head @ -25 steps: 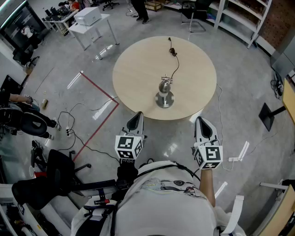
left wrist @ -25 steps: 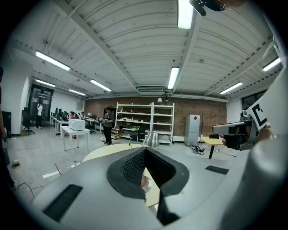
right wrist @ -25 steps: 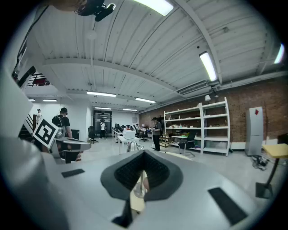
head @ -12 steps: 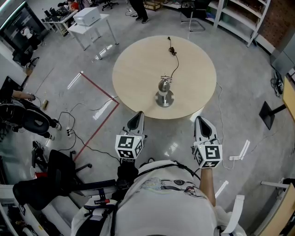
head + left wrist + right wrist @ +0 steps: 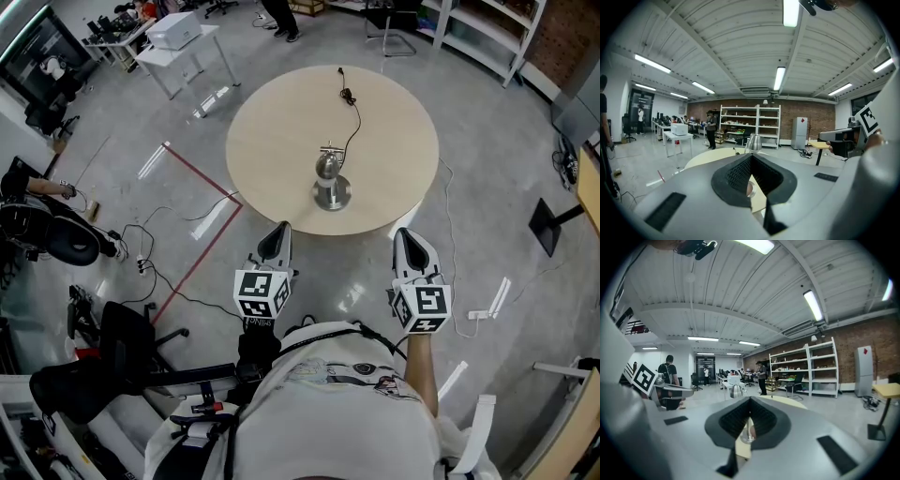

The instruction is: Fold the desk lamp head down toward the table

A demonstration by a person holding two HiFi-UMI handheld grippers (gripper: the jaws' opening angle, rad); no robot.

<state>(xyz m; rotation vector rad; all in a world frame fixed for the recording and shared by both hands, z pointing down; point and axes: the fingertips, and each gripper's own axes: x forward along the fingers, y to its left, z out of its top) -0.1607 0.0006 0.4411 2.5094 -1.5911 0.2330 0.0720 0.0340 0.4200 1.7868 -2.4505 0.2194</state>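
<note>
A silver desk lamp stands on its round base near the front of a round wooden table, and its black cord runs to the far edge. My left gripper and right gripper are held side by side just short of the table's near edge, clear of the lamp. Both are shut with nothing in them. The lamp head rises above the shut tips of the left gripper in the left gripper view. It shows as the lamp left of the right gripper.
A red tape line and loose cables cross the floor at left, near black office chairs. A white table with a box stands far left. Shelving lines the back right. A person stands beyond the table.
The head view has shifted a little, so the table and lamp sit slightly higher and further left. Both grippers hold their place, still shut.
</note>
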